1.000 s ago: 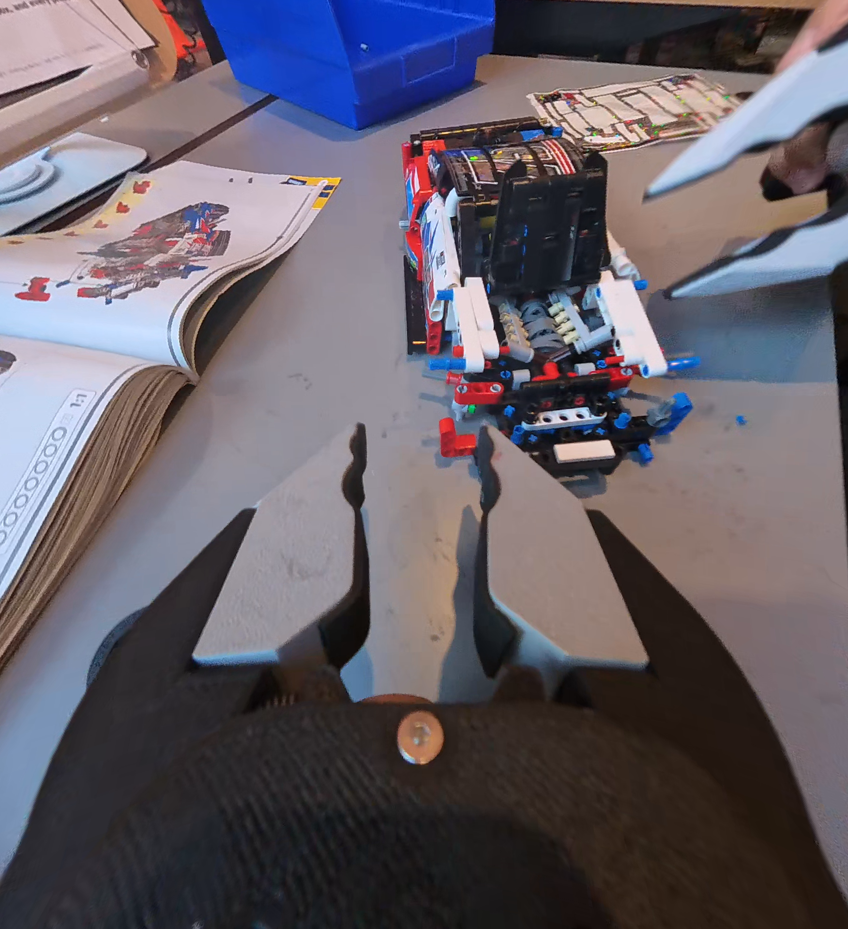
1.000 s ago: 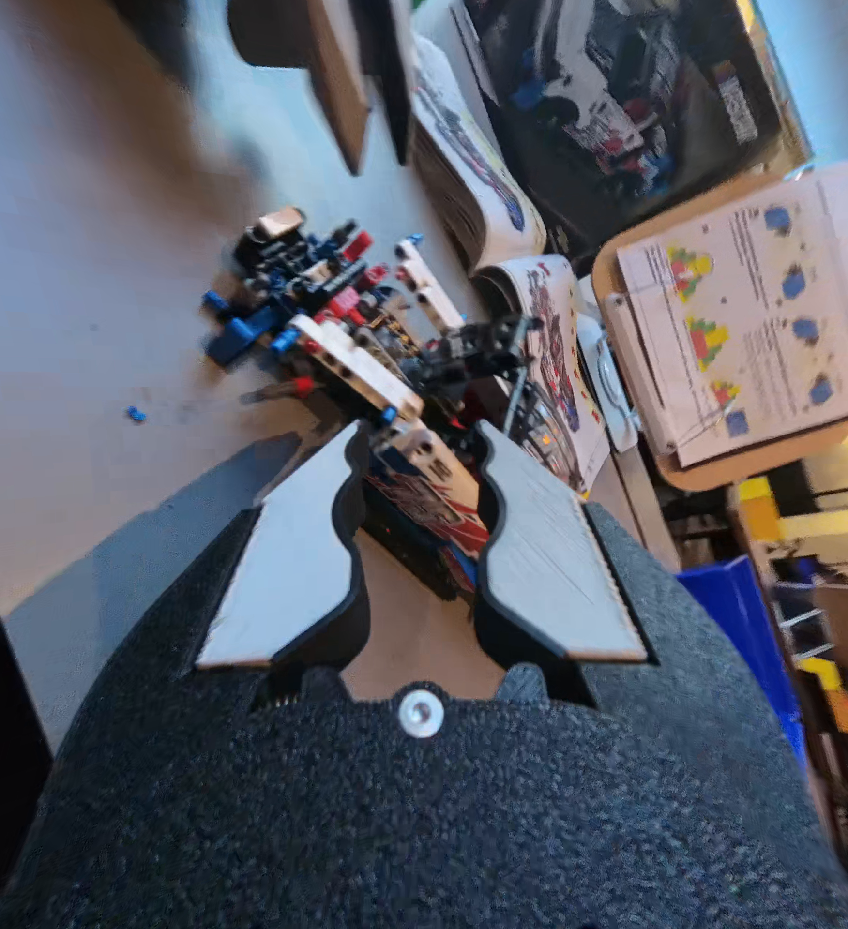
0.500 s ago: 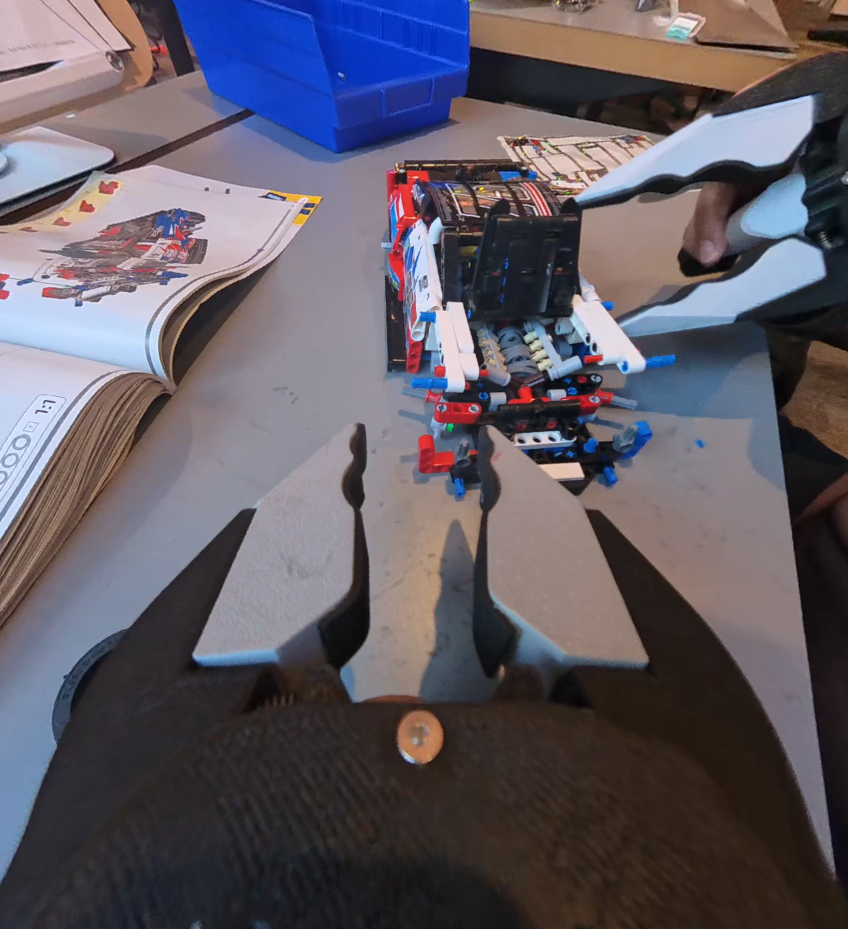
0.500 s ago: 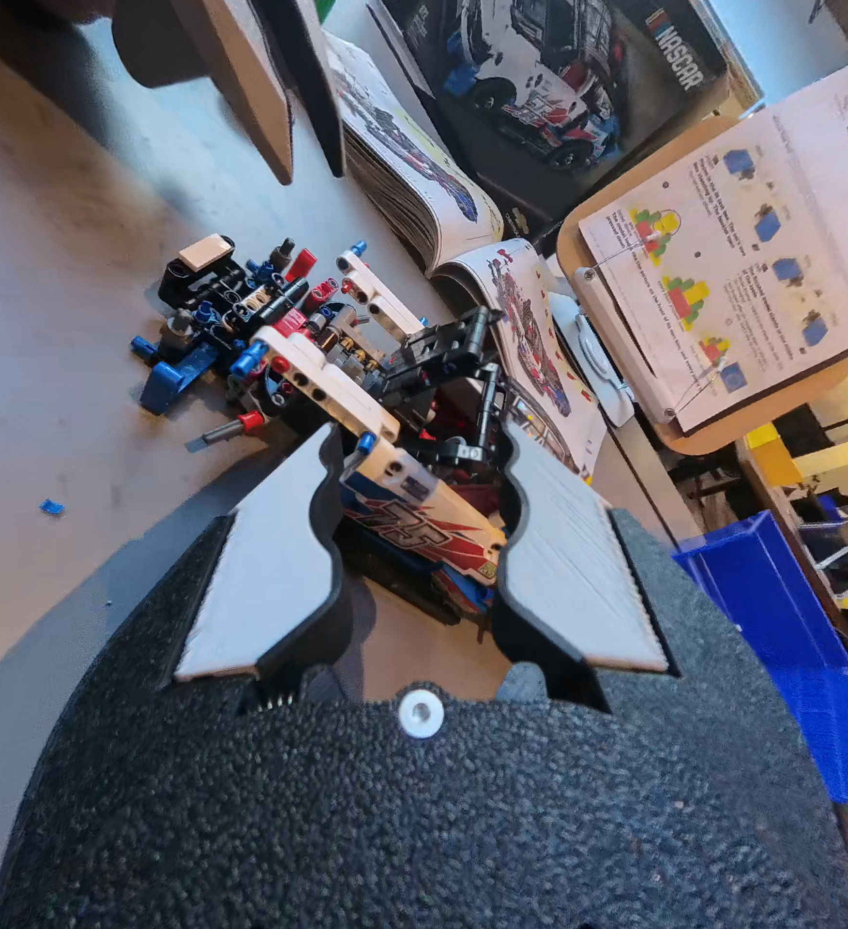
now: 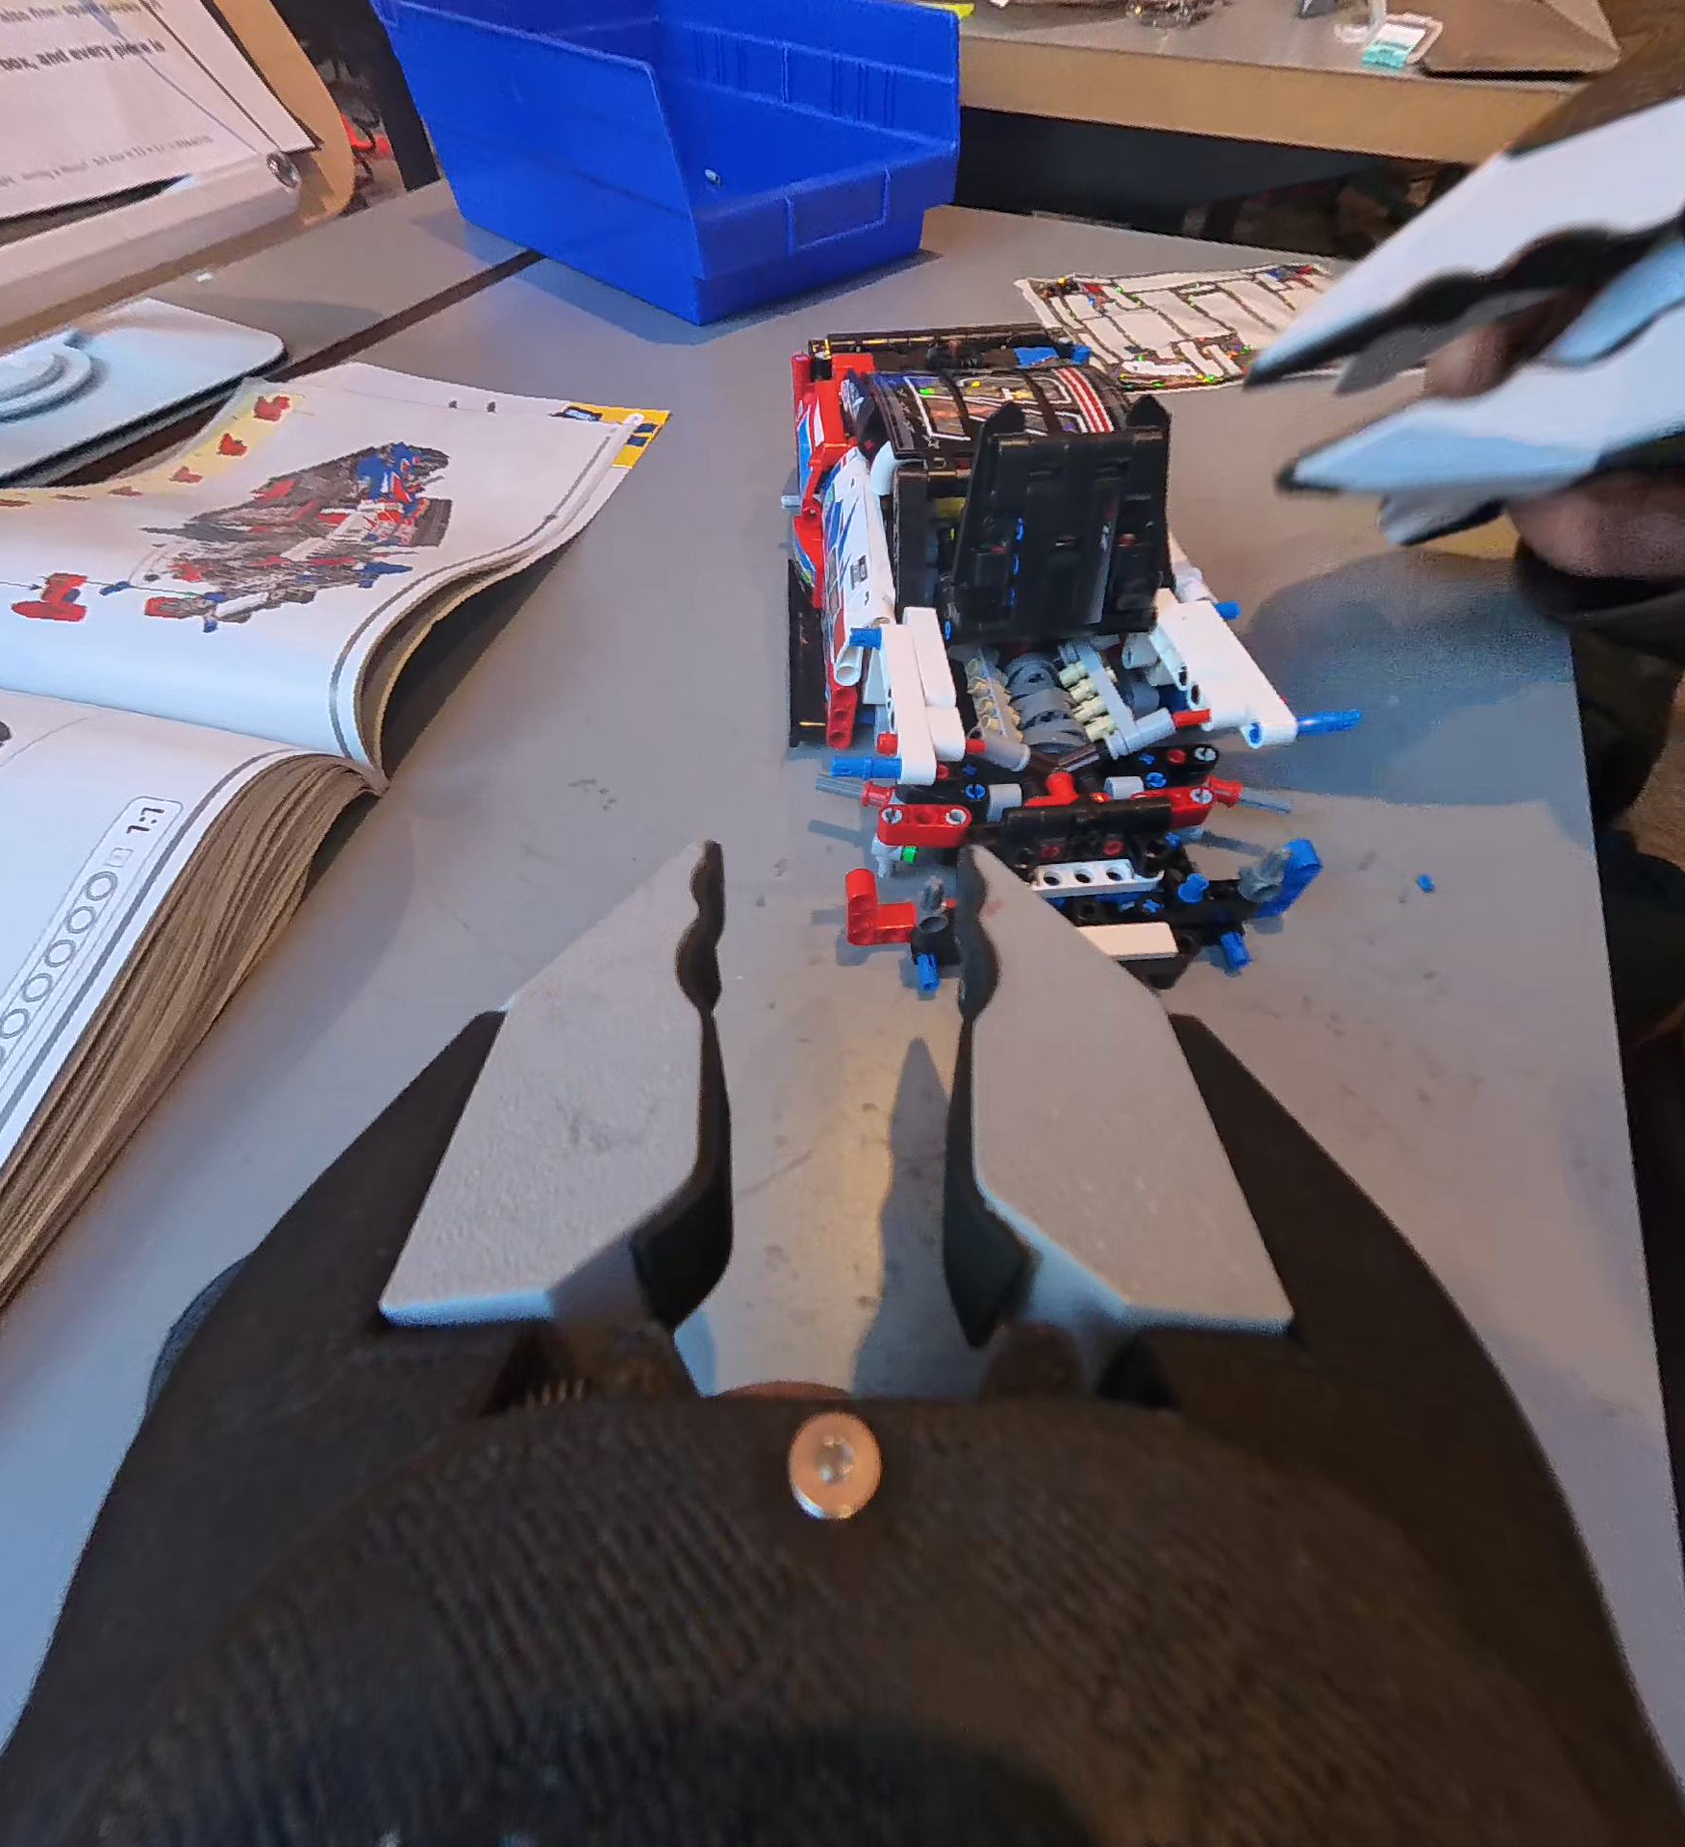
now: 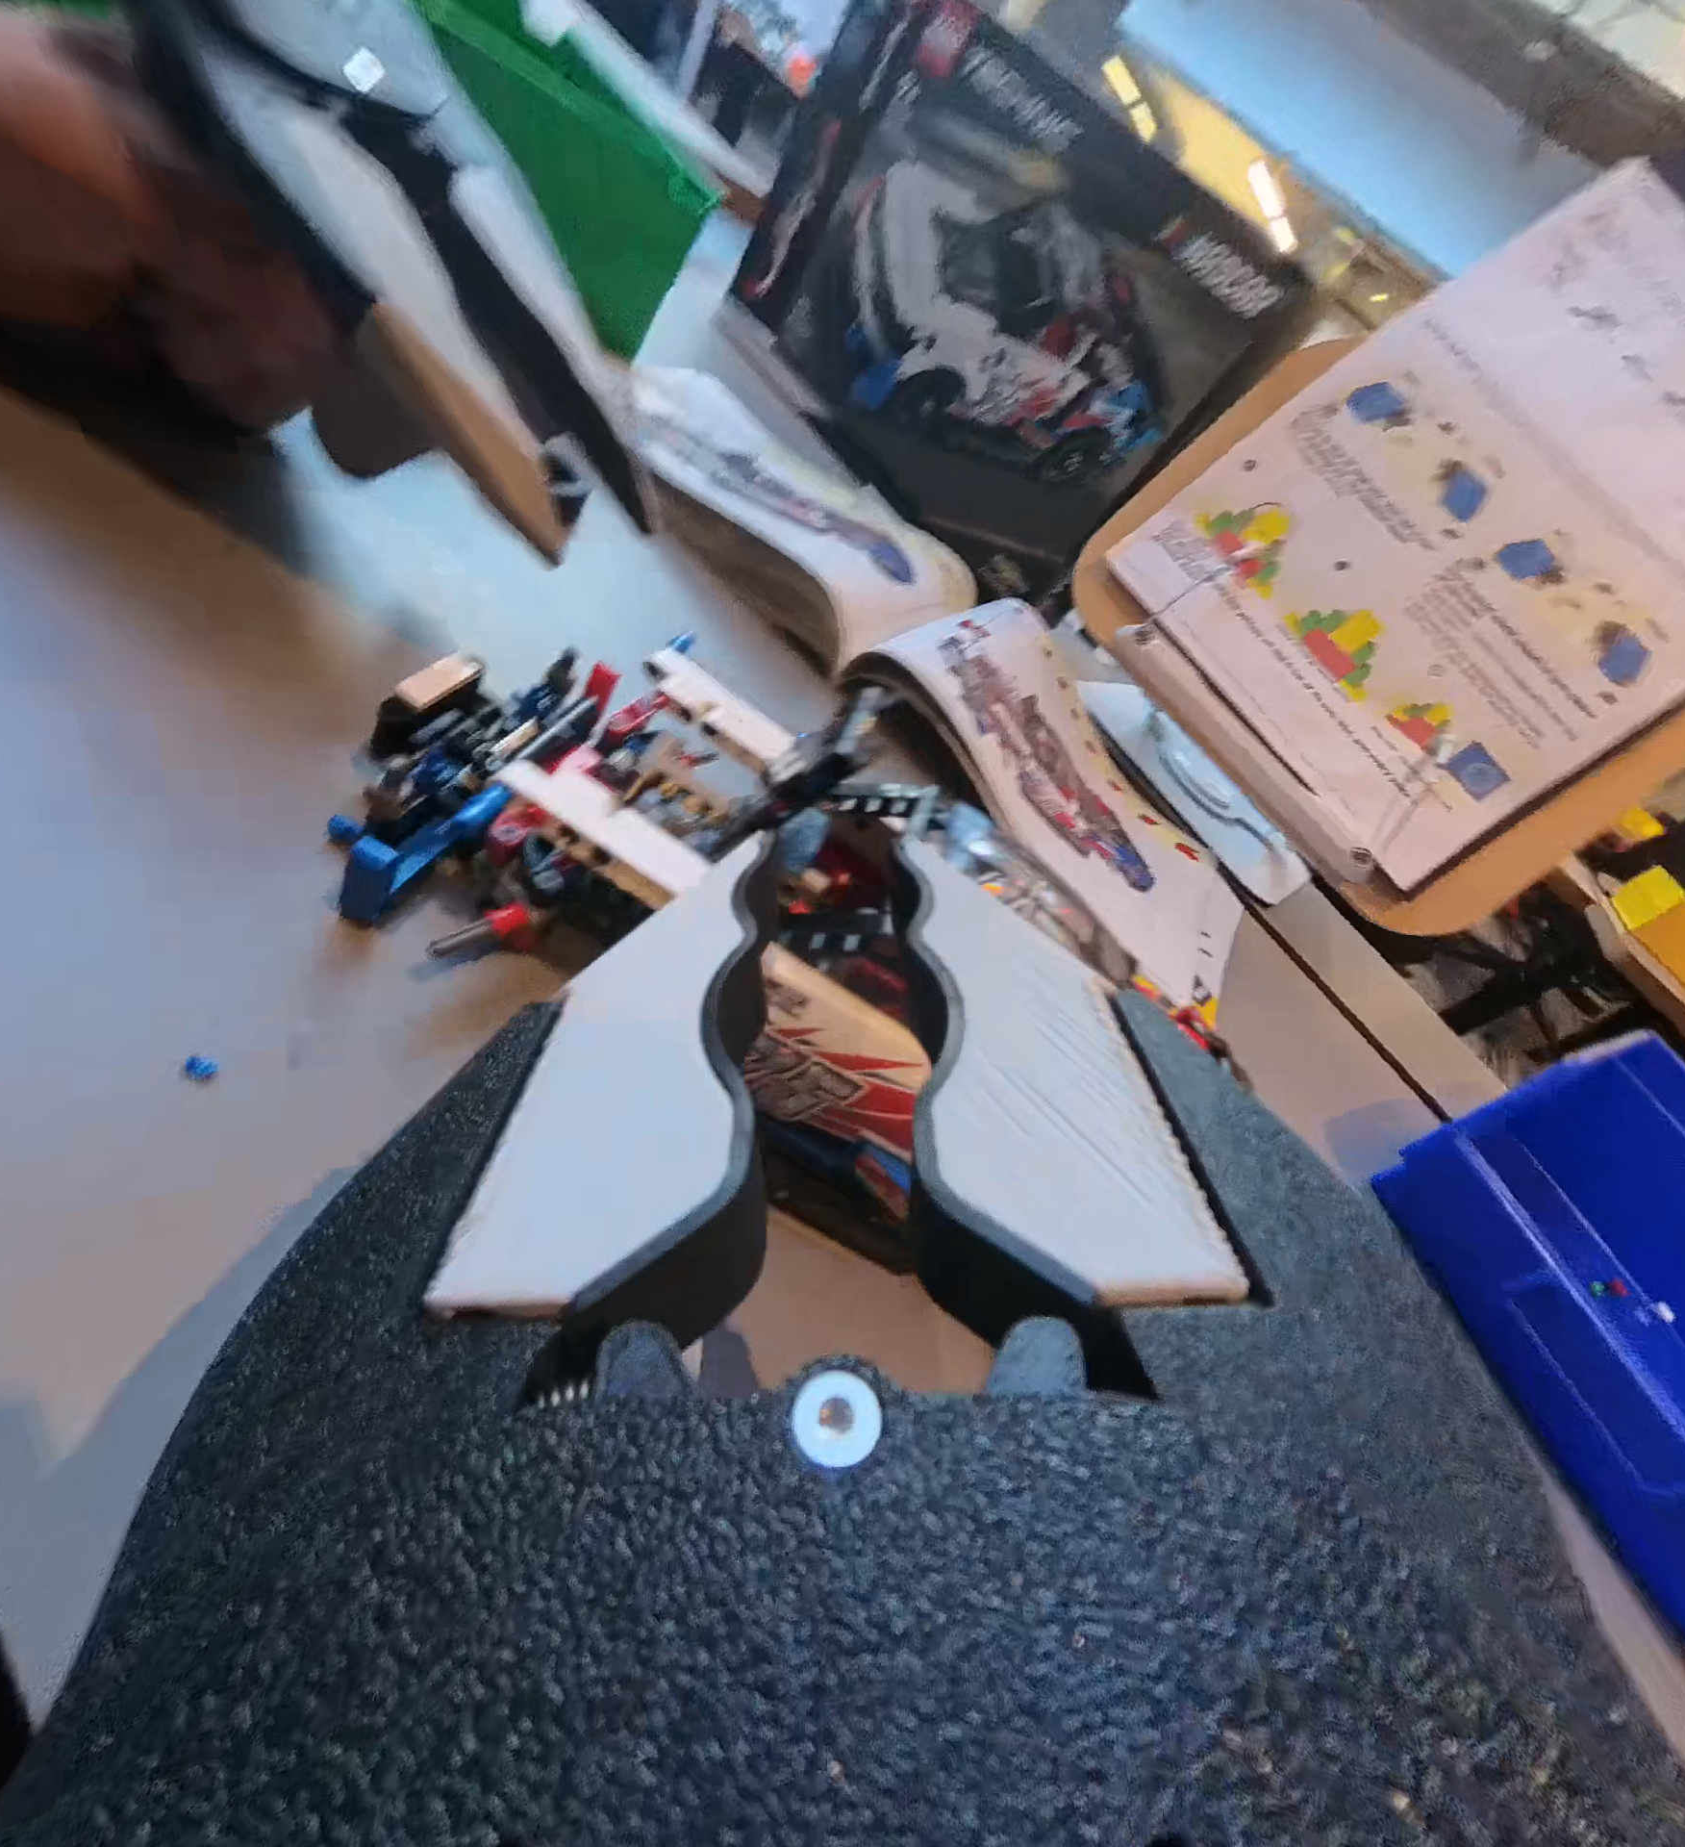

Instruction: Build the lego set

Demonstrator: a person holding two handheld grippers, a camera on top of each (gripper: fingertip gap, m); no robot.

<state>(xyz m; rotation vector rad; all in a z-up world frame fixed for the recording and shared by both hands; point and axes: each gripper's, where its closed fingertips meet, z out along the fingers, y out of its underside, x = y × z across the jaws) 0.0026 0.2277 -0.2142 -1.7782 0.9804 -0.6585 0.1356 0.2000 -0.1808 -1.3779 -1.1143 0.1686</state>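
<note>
The partly built red, white and black lego car lies on the grey table, its open chassis end towards me. A loose red L-shaped piece lies at that end. My left gripper is open and empty, low over the table, with its tips just short of the red piece. My right gripper hovers at the car's right, above it and apart from it. In the right wrist view the right gripper is narrowly open and empty above the car. That view is blurred.
An open instruction book lies to the left. A blue bin and a sticker sheet are behind the car. A tiny blue pin lies near the table's right edge. The set's box and a clipboard stand beyond. My right gripper's tips are some 12 cm from the tiny blue pin. The right camera catches it too, in the right wrist view.
My right gripper has lifted up and back from the car's side and its jaws have narrowed. My left gripper has stayed open in about the same place.
</note>
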